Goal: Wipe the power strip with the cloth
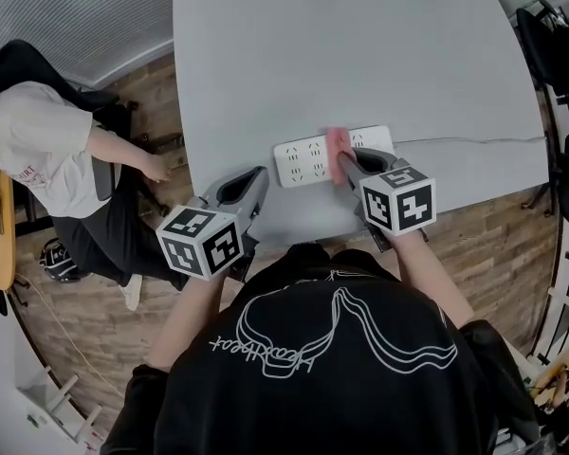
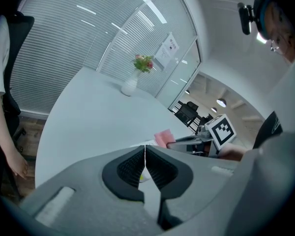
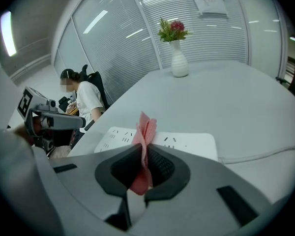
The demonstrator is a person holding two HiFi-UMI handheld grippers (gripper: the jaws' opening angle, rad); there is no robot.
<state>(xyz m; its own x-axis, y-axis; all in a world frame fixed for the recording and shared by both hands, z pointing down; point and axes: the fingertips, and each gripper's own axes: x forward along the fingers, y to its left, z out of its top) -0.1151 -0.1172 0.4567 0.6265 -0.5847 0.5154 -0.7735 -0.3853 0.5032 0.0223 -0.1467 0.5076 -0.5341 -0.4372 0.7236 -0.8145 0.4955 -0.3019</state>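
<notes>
Fingers of right gripper (image 3: 143, 146): being pressed shut on a pink cloth (image 3: 146, 127), whose folded edge is sticking up above the tips while a lower corner is hanging down between the pads.
Fingers of left gripper (image 2: 145, 147): being held together, tip against tip – nothing is being gripped between them.
Cloth: being held over the middle of the power strip (image 1: 303, 159) in the head view, where the cloth (image 1: 338, 144) is lying across the strip's top face right at the tip of the right gripper (image 1: 344, 164).
Power strip: white, lying flat on the near part of the table (image 1: 360, 55), long side running left to right; in the right gripper view, the strip (image 3: 189, 142) is being seen just beyond the jaws with its sockets facing up.
Cable: a thin white cable (image 1: 474, 140) is being seen running from the strip's right end toward the table's right edge.
Left gripper (image 1: 254, 180): being held low at the table's near edge, just left of the strip – whether it is touching cannot be told.
Far side: a white vase (image 3: 179, 60) with flowers (image 3: 172, 29) is standing at the far end of the table.
Left of table: a seated person (image 1: 47, 150) in a white top is being seen over the wooden floor (image 1: 152, 102).
</notes>
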